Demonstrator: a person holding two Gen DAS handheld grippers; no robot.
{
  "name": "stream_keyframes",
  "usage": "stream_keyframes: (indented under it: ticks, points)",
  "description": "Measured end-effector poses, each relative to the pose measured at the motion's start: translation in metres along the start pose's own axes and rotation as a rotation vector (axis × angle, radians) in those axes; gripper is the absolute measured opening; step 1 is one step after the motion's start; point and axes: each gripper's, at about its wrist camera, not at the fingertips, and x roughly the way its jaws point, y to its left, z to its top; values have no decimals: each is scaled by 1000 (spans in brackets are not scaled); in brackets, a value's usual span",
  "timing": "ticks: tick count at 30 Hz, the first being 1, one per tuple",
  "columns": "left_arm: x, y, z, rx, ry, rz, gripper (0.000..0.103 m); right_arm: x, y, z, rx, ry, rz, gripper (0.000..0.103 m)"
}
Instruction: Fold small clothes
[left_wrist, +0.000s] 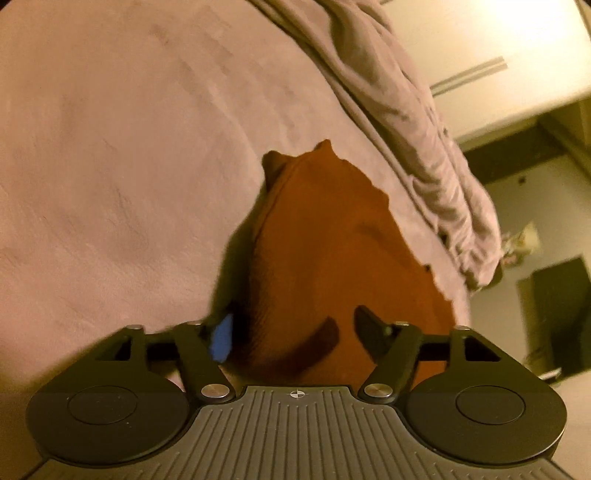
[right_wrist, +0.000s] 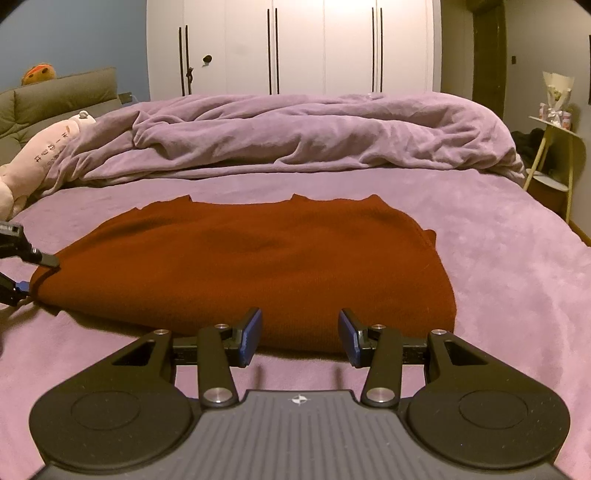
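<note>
A rust-red knitted garment (right_wrist: 251, 258) lies folded flat on the purple bed sheet (right_wrist: 498, 266). My right gripper (right_wrist: 300, 338) is open, its blue-padded fingers just short of the garment's near edge, over the sheet. My left gripper (left_wrist: 295, 334) is open with its fingers either side of the garment's left end (left_wrist: 325, 258), which fills the gap between them. In the right wrist view the left gripper (right_wrist: 33, 275) shows at the garment's left corner, one finger above and one below the edge.
A crumpled purple duvet (right_wrist: 295, 136) lies across the far half of the bed. A pink plush toy (right_wrist: 44, 151) and a grey headboard (right_wrist: 55, 99) are at the left. A side table (right_wrist: 554, 147) stands at the right, white wardrobes (right_wrist: 295, 44) behind.
</note>
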Motion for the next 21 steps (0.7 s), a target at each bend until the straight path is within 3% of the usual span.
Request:
stream_keyframes:
  ticks: [4,7,9,18,21]
  points:
    - [13,-6,7,-14,9,-32,79,1,1,-3,10,9,4,45]
    - [19,-11,11,-4,11,-13,61,-2,4,-3,-1,-2,6,45]
    - [21,-9,14,-14,16,-18,25,-5,5,-2,-13,-12,7,45]
    - [30,6,14,-94,-2,-71,29,-1,11,1,-22,-16,29,45]
    - [28,-1,17,-73,-21,-60,22,2,16,2,-28,-13,28,42]
